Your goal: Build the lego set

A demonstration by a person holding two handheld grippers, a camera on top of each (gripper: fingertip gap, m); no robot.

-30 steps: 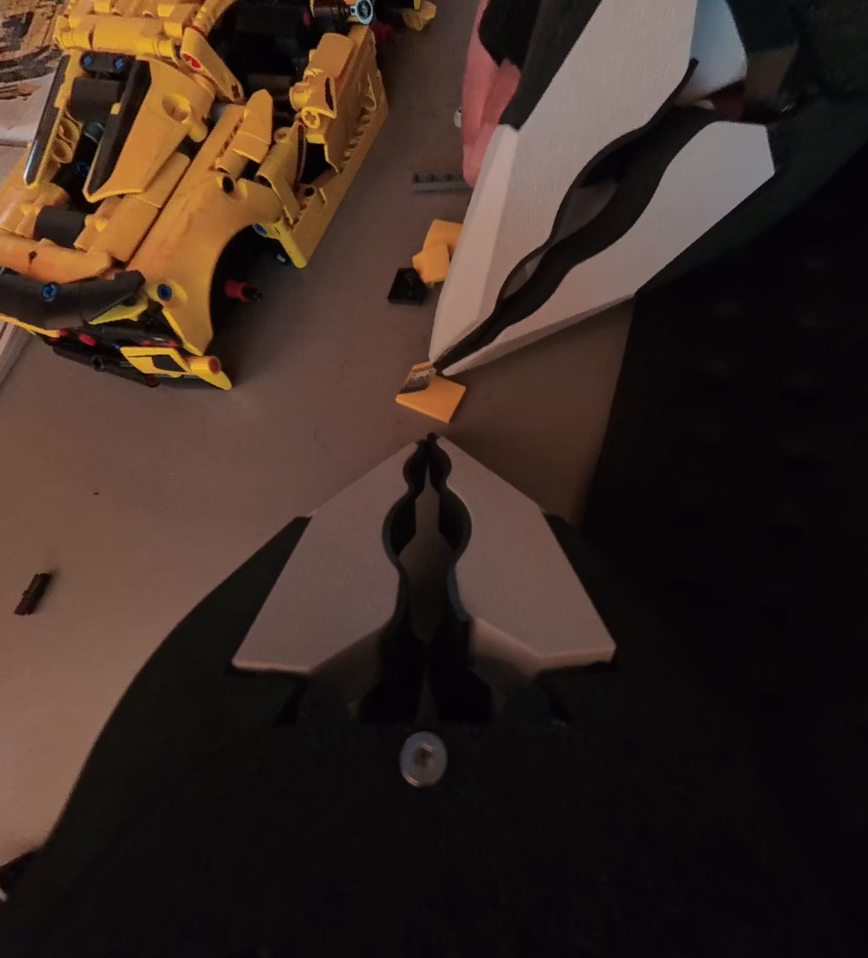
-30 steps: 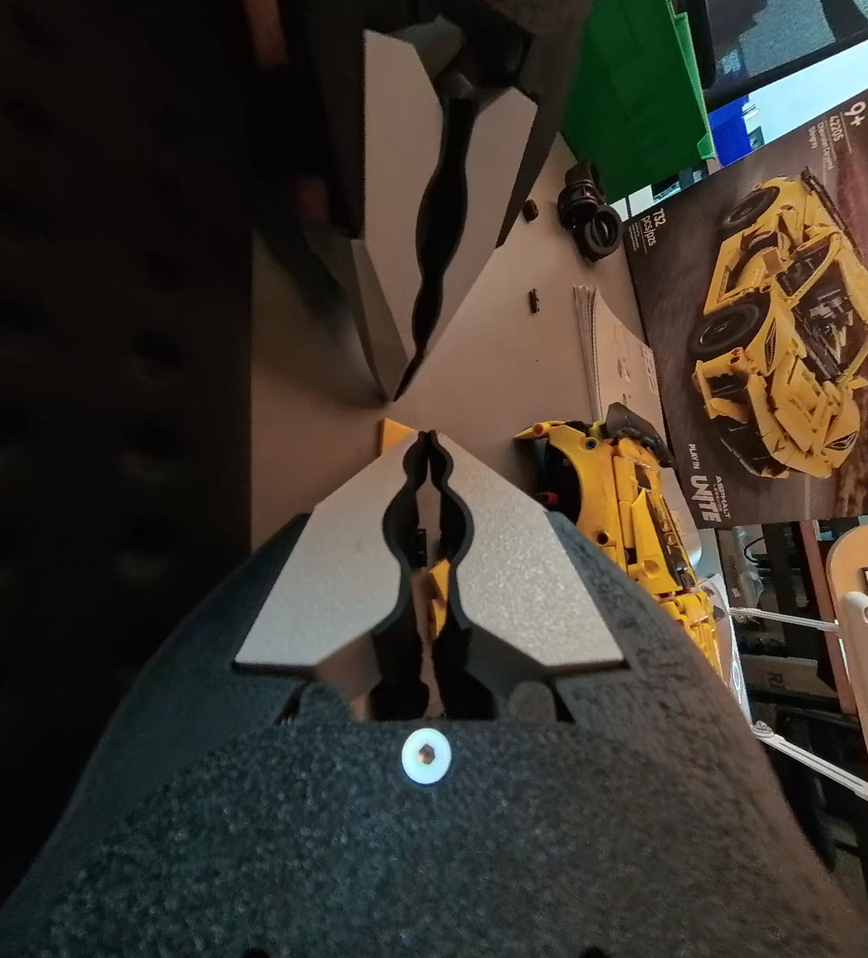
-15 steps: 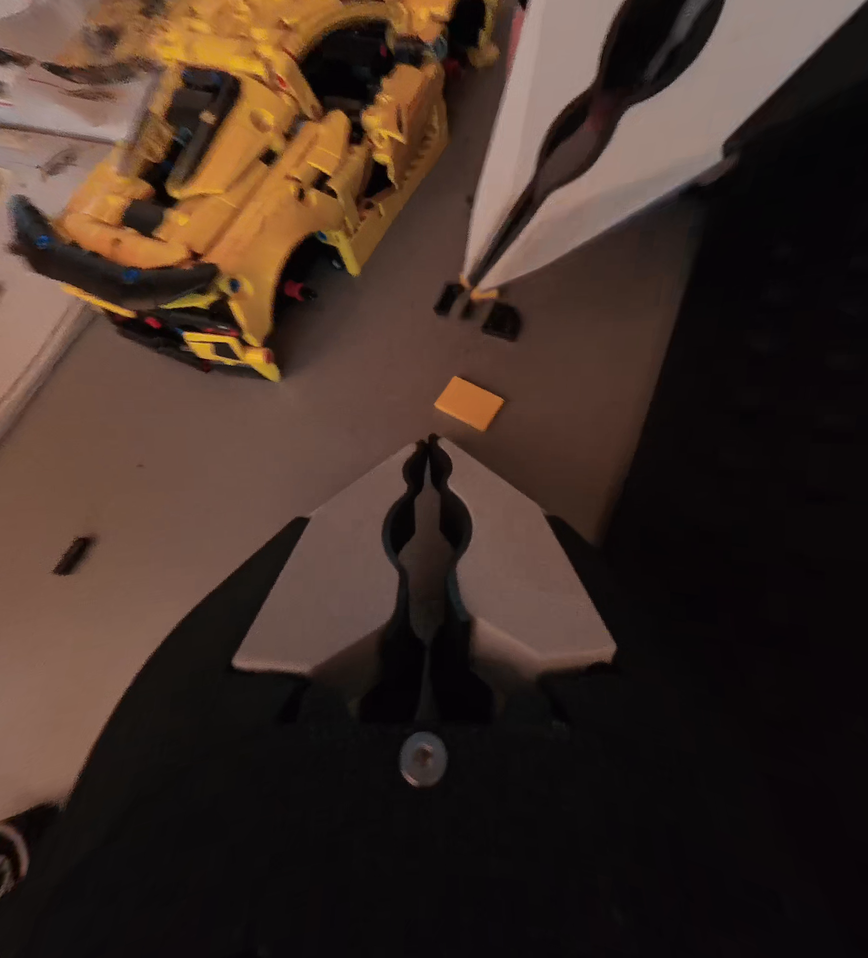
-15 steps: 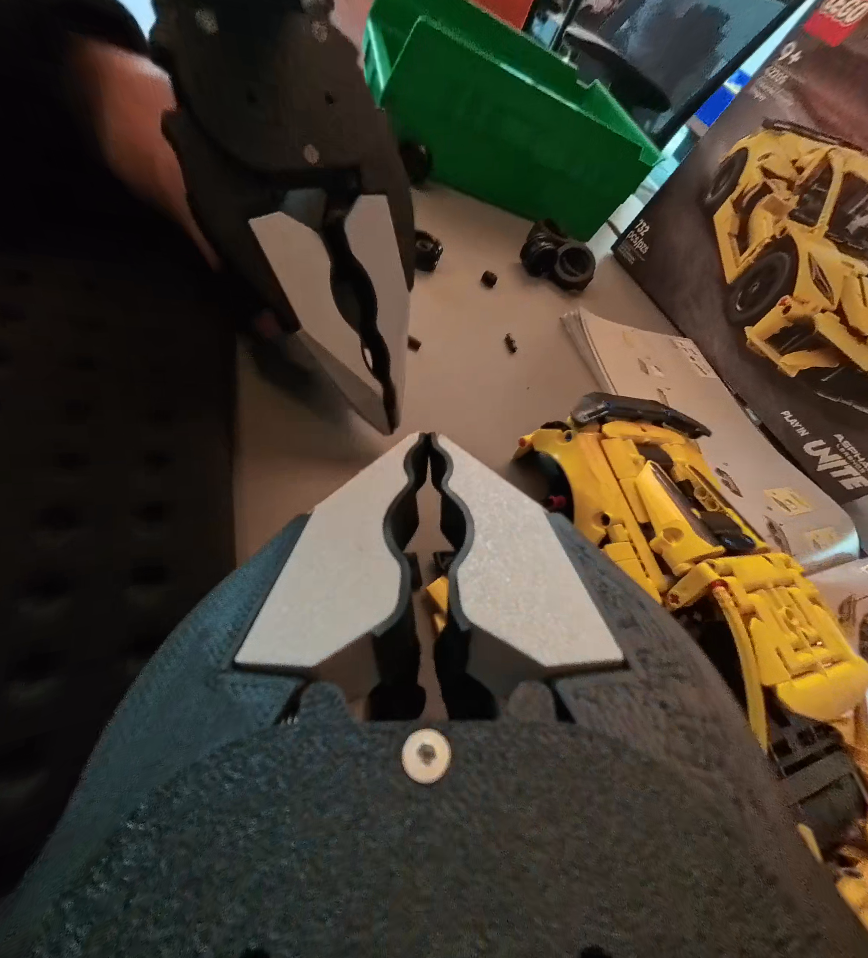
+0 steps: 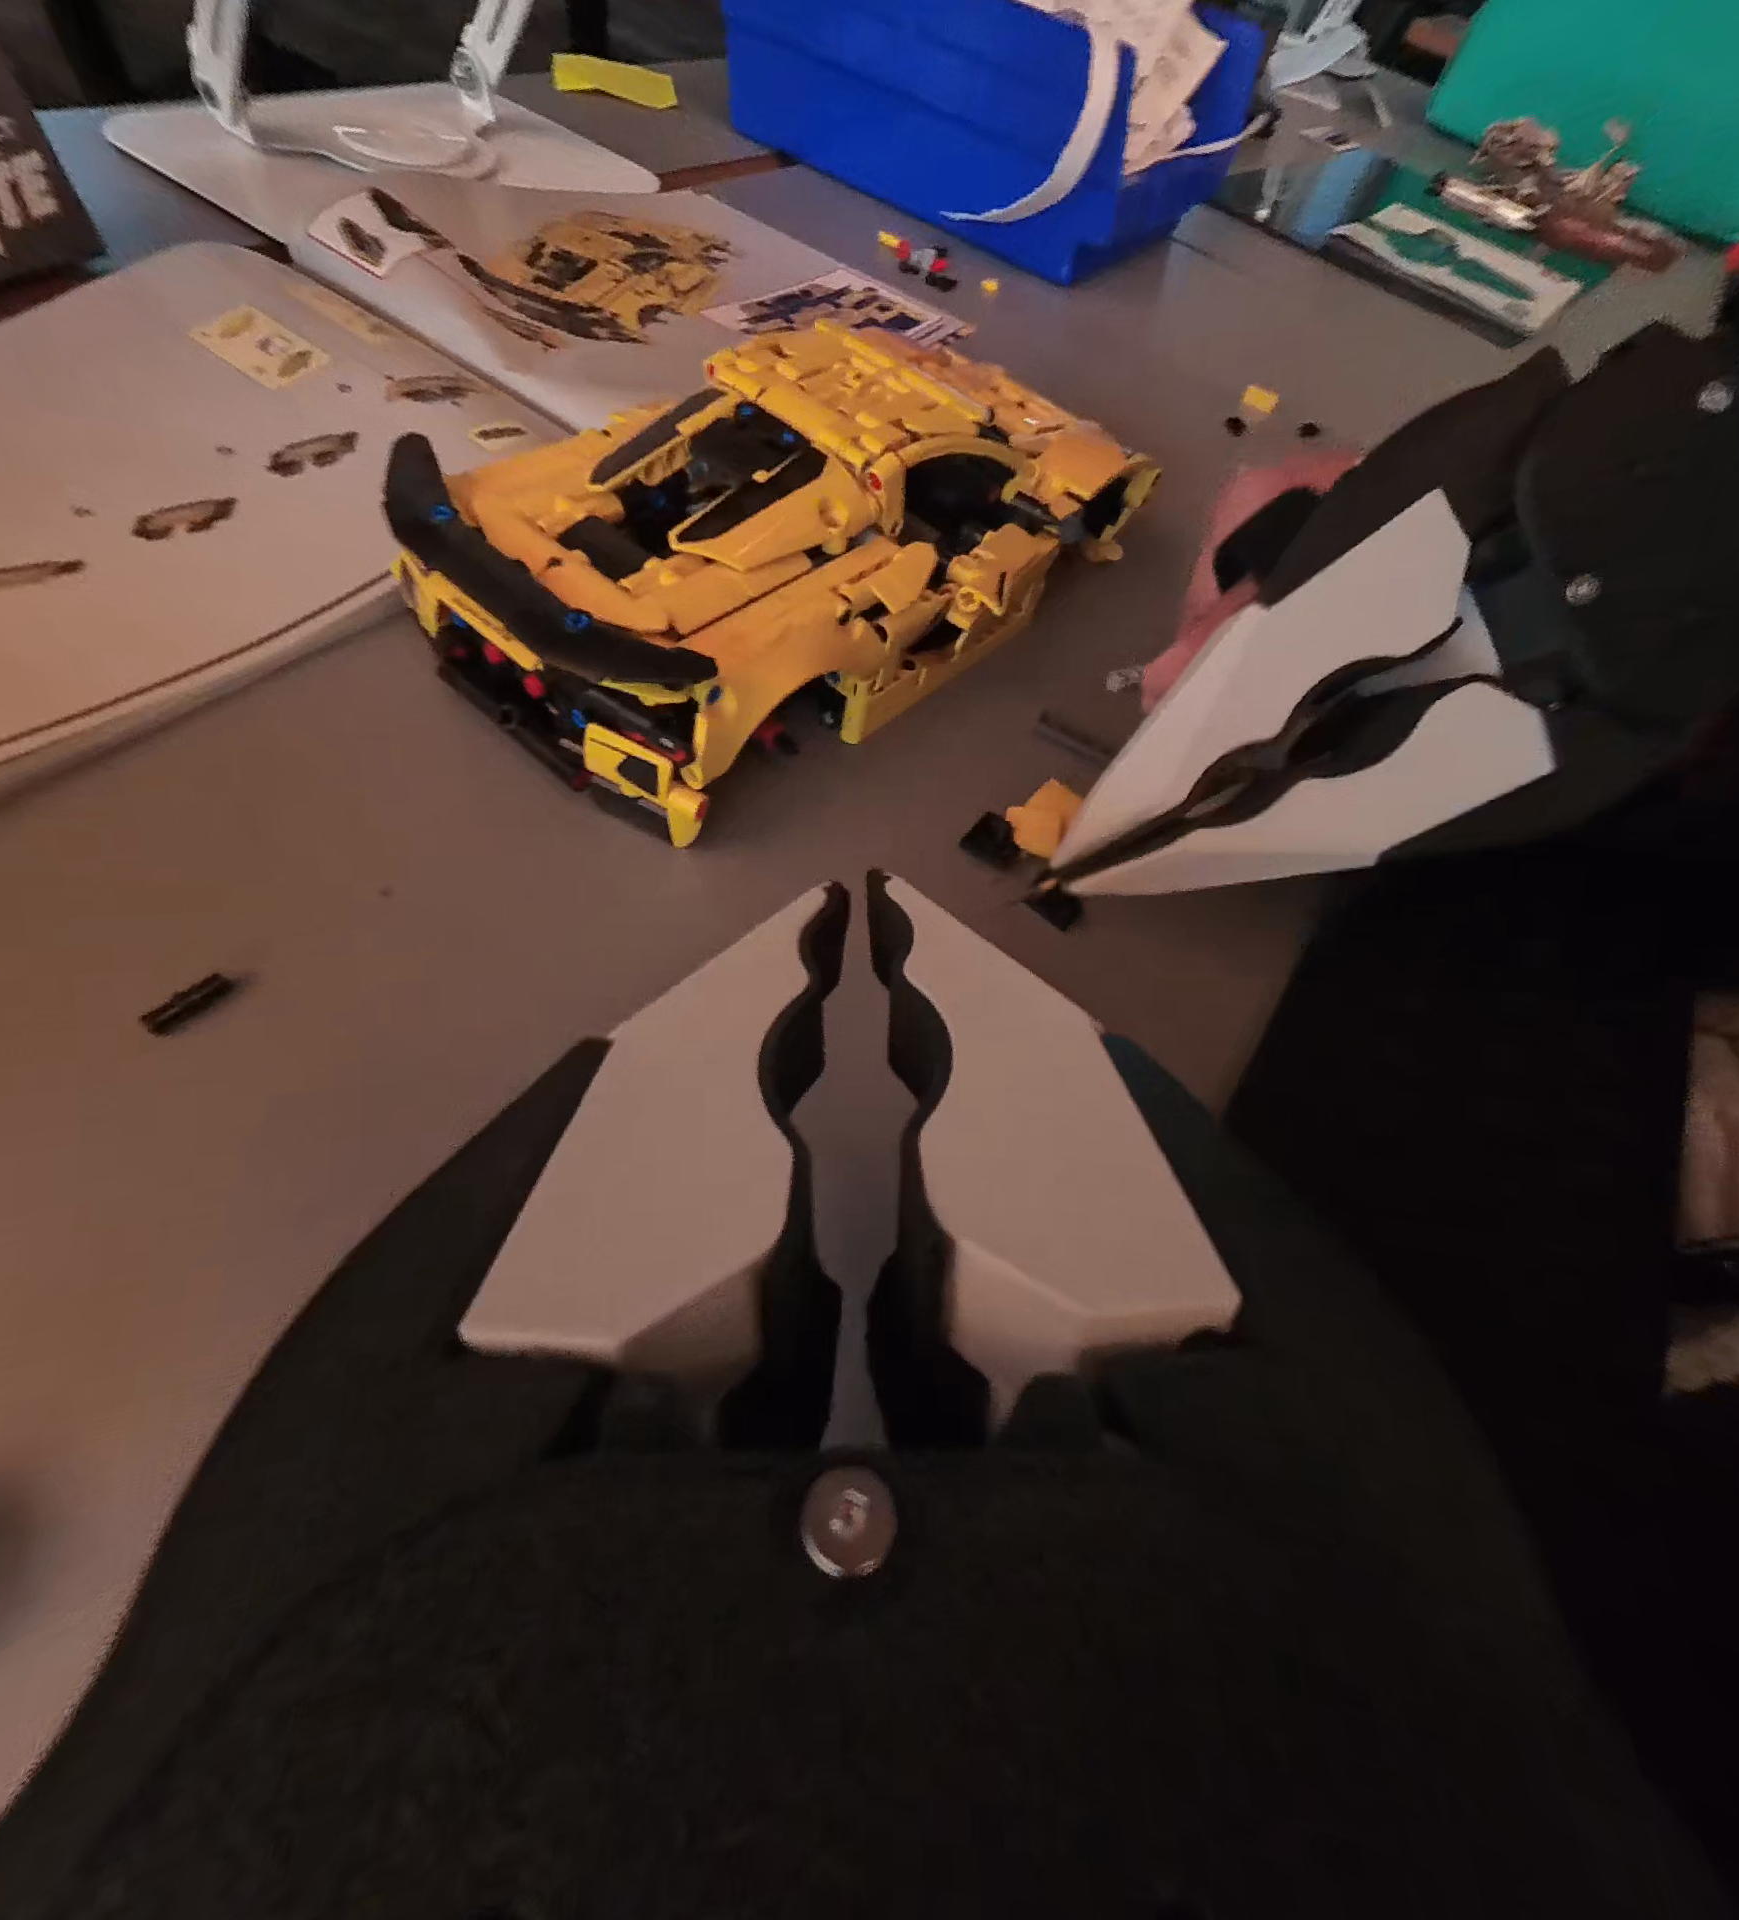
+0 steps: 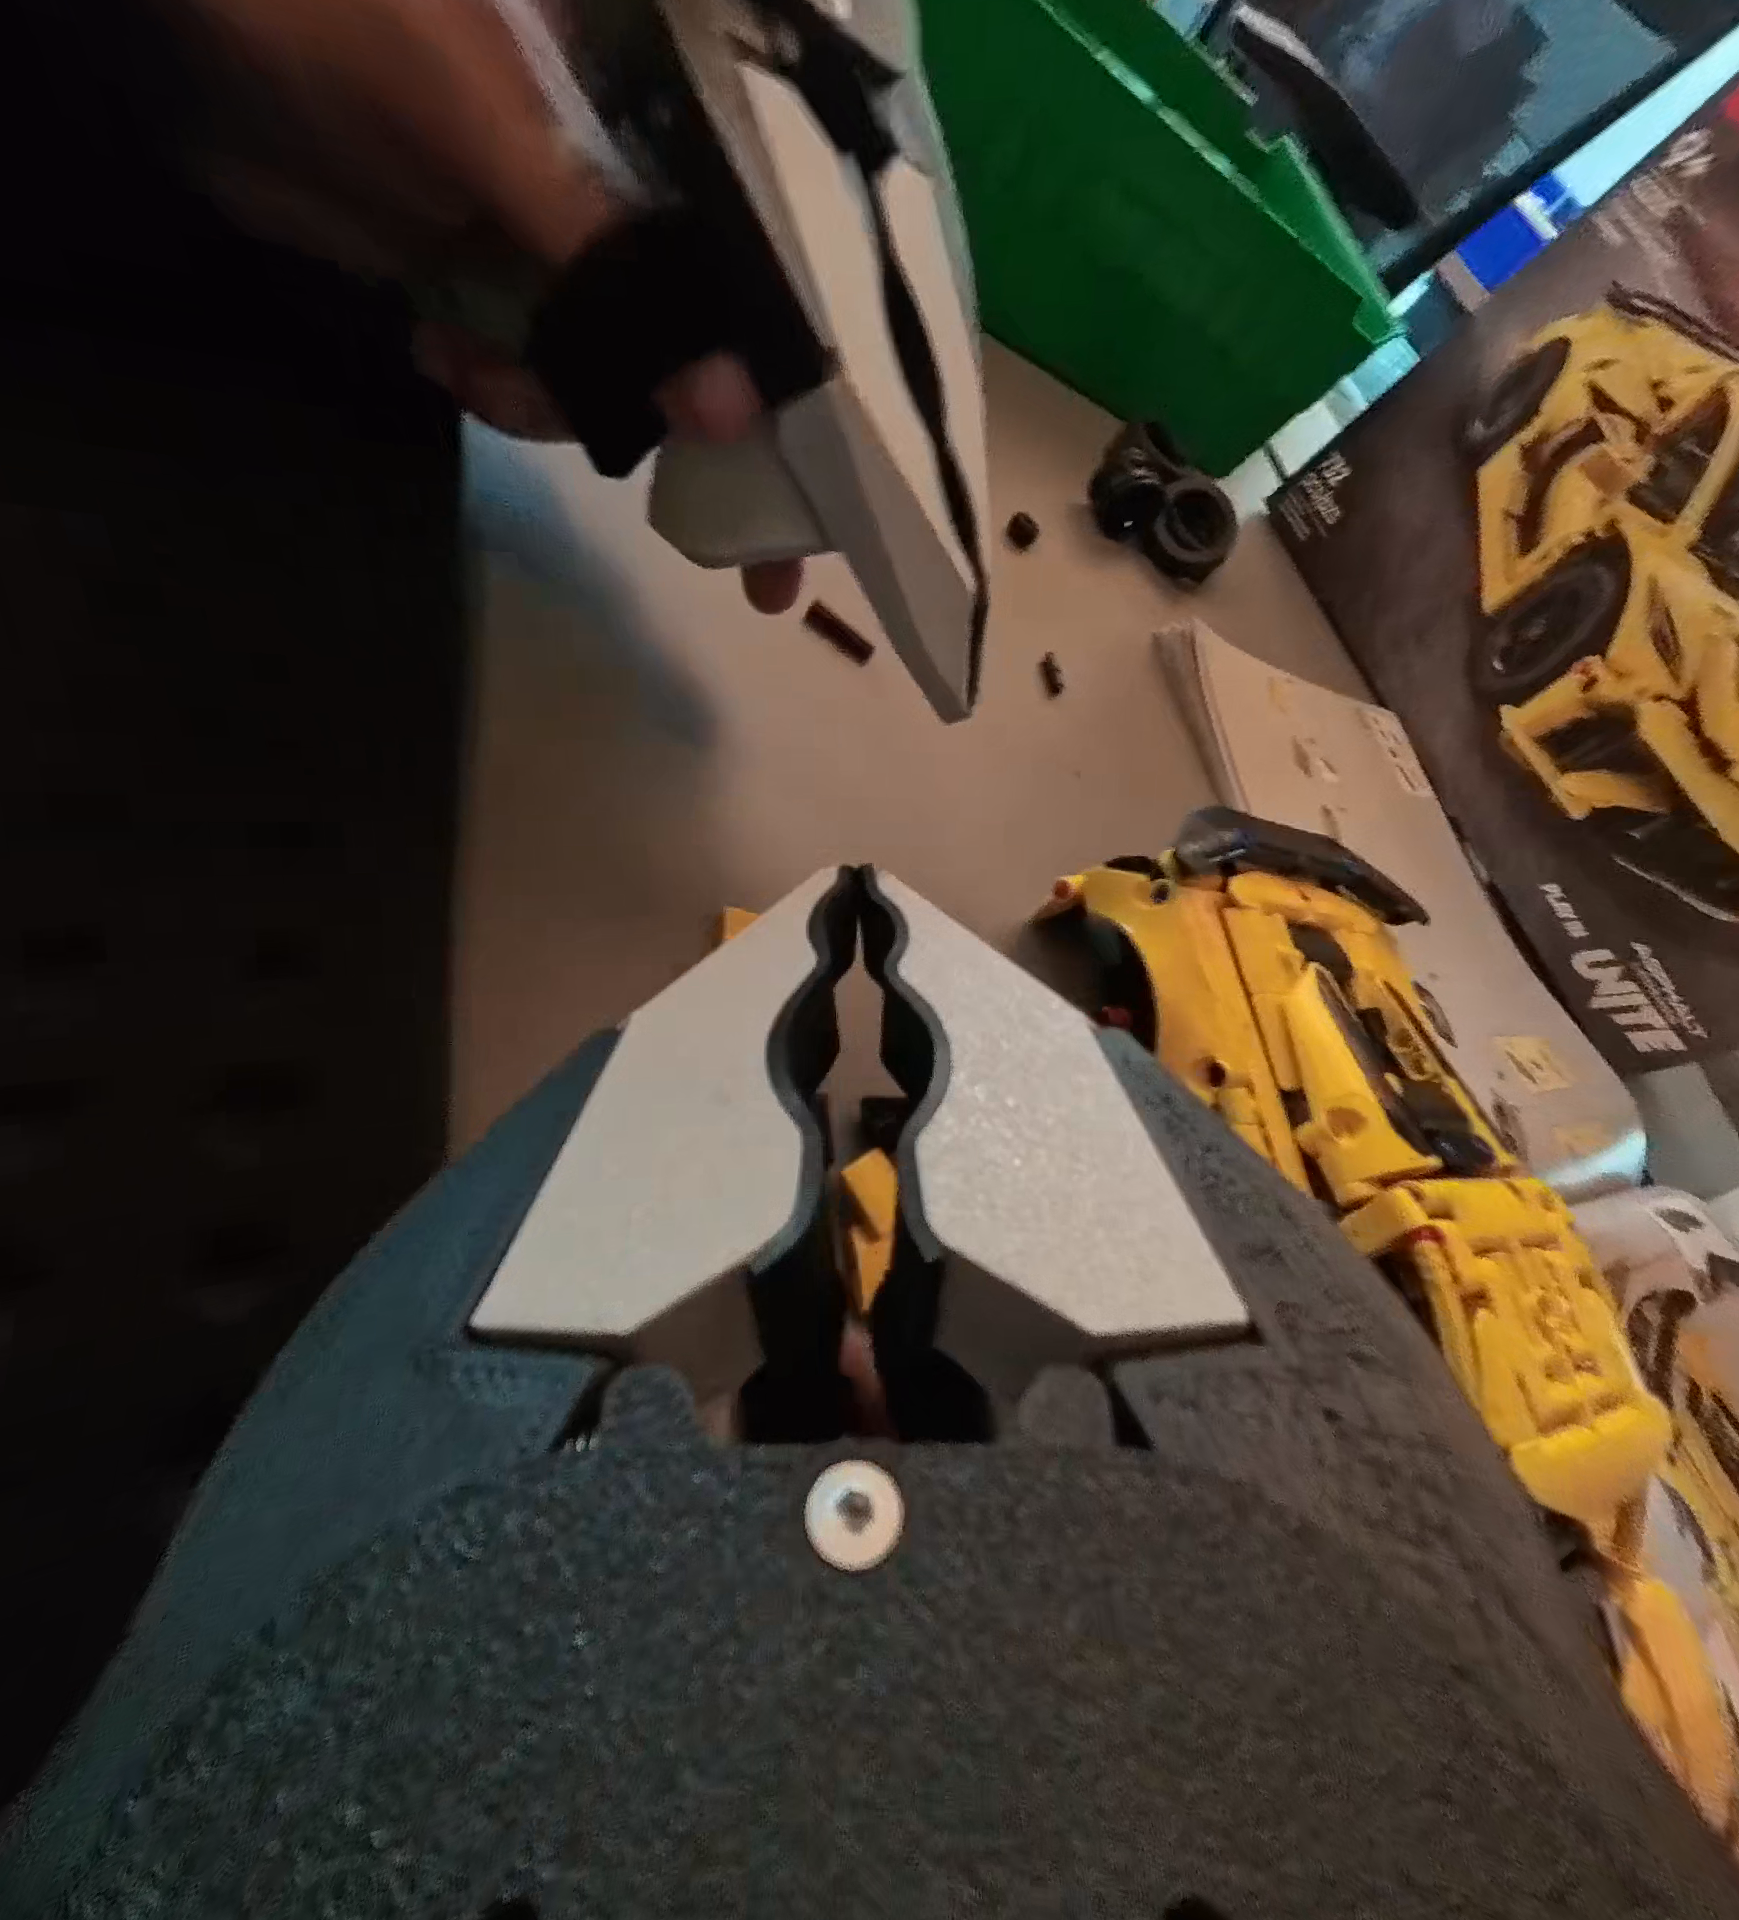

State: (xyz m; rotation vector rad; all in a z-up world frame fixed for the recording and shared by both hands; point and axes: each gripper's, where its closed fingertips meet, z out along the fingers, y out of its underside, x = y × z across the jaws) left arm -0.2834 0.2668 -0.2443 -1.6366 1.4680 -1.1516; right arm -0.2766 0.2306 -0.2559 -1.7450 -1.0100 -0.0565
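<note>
The yellow Lego car (image 5: 771, 582) stands on the grey table (image 5: 377, 914), without wheels; it also shows in the right wrist view (image 6: 1312, 1091). My left gripper (image 5: 857, 894) hangs above the table in front of the car, shut to a sliver and empty. My right gripper (image 5: 1044, 885) is shut, its tips down at a small black piece (image 5: 1057, 912) beside loose yellow pieces (image 5: 1041, 826). I cannot tell whether it grips that piece. In the right wrist view the right gripper (image 6: 857, 883) has a yellow piece (image 6: 735, 920) peeking out beside it, and the left gripper (image 6: 958, 686) hangs above.
Instruction booklets (image 5: 117, 499) lie left of the car, and the set's box (image 6: 1623, 623) stands behind. A blue bin (image 5: 948, 125) and a green bin (image 6: 1104, 229) sit at the back. Black tyres (image 6: 1166, 509) and a black pin (image 5: 190, 1003) lie loose. The table edge (image 5: 1260, 1039) runs at the right. Tip to tip, the grippers are about 5 cm apart.
My left gripper has risen, pulled back and tilted up, so the whole car shows. My right gripper left the flat yellow tile on the table and moved to the small black pieces.
</note>
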